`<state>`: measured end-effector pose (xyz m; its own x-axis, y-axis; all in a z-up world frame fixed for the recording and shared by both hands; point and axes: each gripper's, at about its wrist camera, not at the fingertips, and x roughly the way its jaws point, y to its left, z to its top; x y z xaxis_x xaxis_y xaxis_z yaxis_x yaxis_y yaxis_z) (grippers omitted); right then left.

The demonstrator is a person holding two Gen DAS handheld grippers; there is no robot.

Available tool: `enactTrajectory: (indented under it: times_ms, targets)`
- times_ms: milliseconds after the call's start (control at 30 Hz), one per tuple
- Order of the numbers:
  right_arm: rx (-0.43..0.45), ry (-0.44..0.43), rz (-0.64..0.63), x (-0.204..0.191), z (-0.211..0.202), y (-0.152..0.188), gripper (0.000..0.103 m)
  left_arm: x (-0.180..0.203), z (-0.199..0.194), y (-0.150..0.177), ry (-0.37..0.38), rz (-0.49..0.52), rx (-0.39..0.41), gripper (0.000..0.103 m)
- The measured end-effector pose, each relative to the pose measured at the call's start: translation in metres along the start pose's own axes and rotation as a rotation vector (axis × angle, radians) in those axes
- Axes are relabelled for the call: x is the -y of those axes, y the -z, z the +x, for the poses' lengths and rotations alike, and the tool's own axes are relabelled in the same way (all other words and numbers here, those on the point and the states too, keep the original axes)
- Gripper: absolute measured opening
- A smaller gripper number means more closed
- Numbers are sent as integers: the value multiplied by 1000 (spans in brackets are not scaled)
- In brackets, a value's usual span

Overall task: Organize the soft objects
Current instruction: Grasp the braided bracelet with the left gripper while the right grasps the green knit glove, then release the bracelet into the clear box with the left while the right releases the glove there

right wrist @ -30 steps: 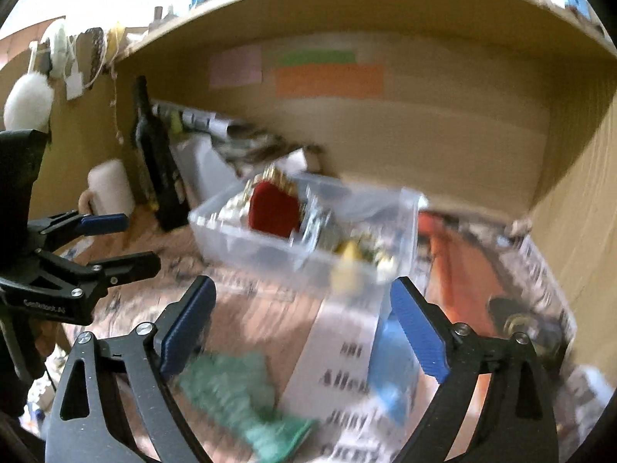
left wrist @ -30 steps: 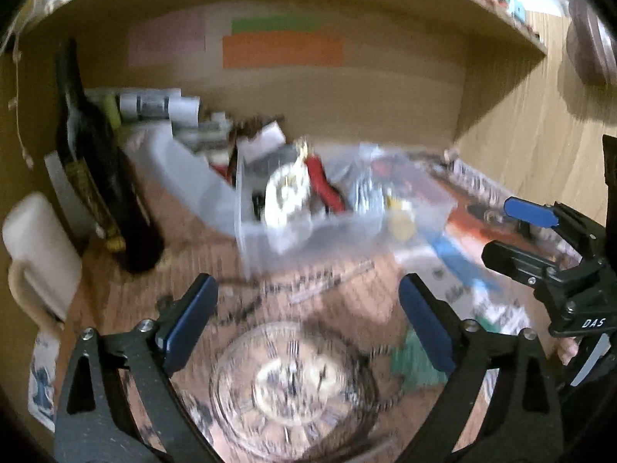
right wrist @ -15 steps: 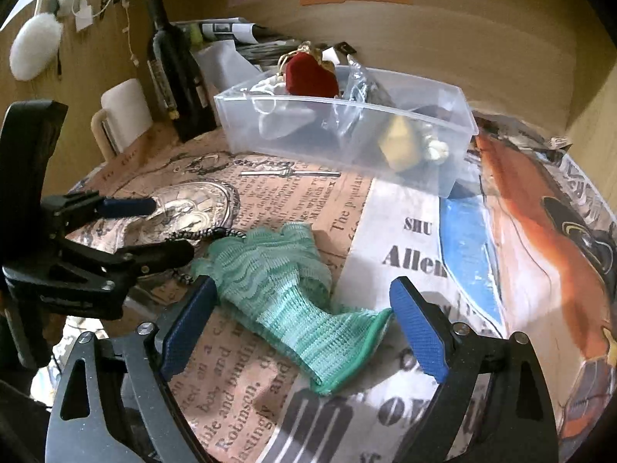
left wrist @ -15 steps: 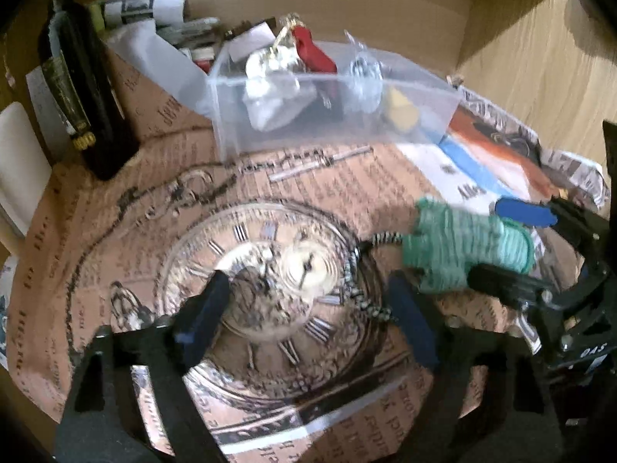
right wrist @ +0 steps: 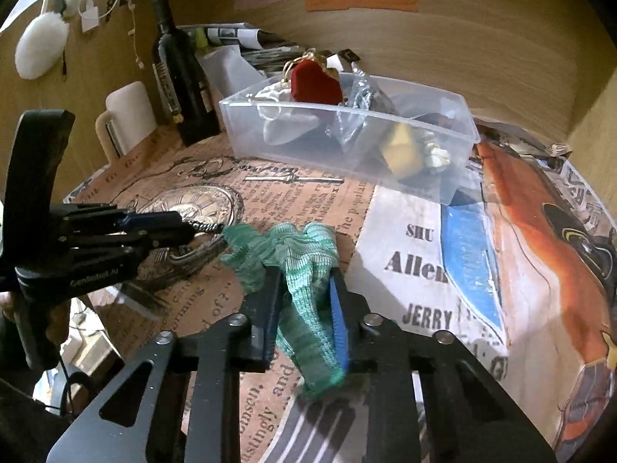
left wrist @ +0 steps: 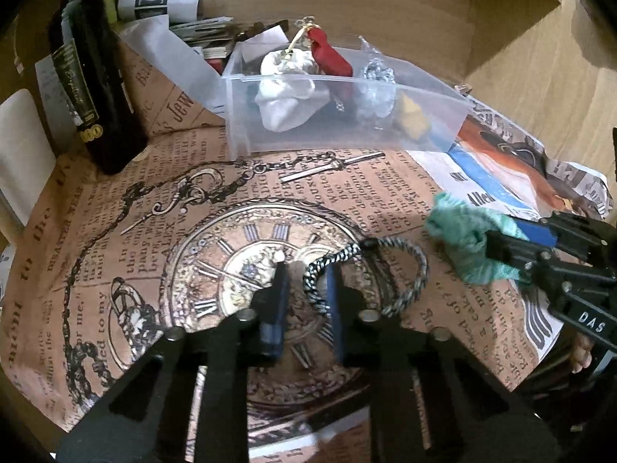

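My left gripper [left wrist: 306,270] is shut on a black-and-white braided cord loop [left wrist: 385,270] that lies on the clock-print paper; it also shows in the right wrist view [right wrist: 181,229]. My right gripper [right wrist: 302,281] is shut on a green knitted glove [right wrist: 297,262], bunched between its pads; both show at the right of the left wrist view, the gripper [left wrist: 516,239] and the glove [left wrist: 462,239]. A clear plastic bin [right wrist: 443,189] behind holds a red pouch [right wrist: 314,83], white cloth [left wrist: 289,96] and a yellow item [right wrist: 401,148].
A dark wine bottle [left wrist: 92,77] stands at the back left beside a white mug [right wrist: 127,115]. Papers and rolled sheets [left wrist: 162,0] lie behind the bin. Wooden walls enclose the back and right. Printed newspaper [right wrist: 443,270] covers the surface.
Both grippers have dropped to the surface and closed: the left on the braided cord, the right on the green glove, which is now bunched up.
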<state>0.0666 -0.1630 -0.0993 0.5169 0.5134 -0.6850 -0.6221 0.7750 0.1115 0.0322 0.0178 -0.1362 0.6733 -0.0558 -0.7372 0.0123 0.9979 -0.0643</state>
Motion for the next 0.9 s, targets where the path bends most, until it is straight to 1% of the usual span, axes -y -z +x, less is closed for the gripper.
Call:
enactTrajectory:
  times_ms: [33,100,200,300,467,633,733,800,833,900]
  targets:
    - [5,3,3,1,-1,0,19,-1,0,-1,1,-7,-2,9]
    - [13,6,8,2,-2,-2,18,-4,0,-2,10,-19,-4,8]
    - [24,7,13,5,-4,-4,18,-4,0,-3,-5,-20,2,8]
    - [44,9,22,8,-9,-9,18,-5,-1,-7,-4,-24,11,7]
    - [86,22,34,14,-17,-18,18,-2,-11,-21,2,-16,63,7]
    - [142,33,54,21,-25,-32,18,2,-20,-41,11,-7,133,7]
    - [177,44,55,25,-28,-39,18,0,-22,-52,9,0,156,7]
    - [184,45,54,26,-28,-42,18,-1,-21,-56,20,-3,148,7]
    - [185,46,55,27,-28,-43,18,-3,-19,-56,31,-3,134,8]
    - [182,40,58,29,-28,-43,18,-4,-14,-54,35,-10,107,22]
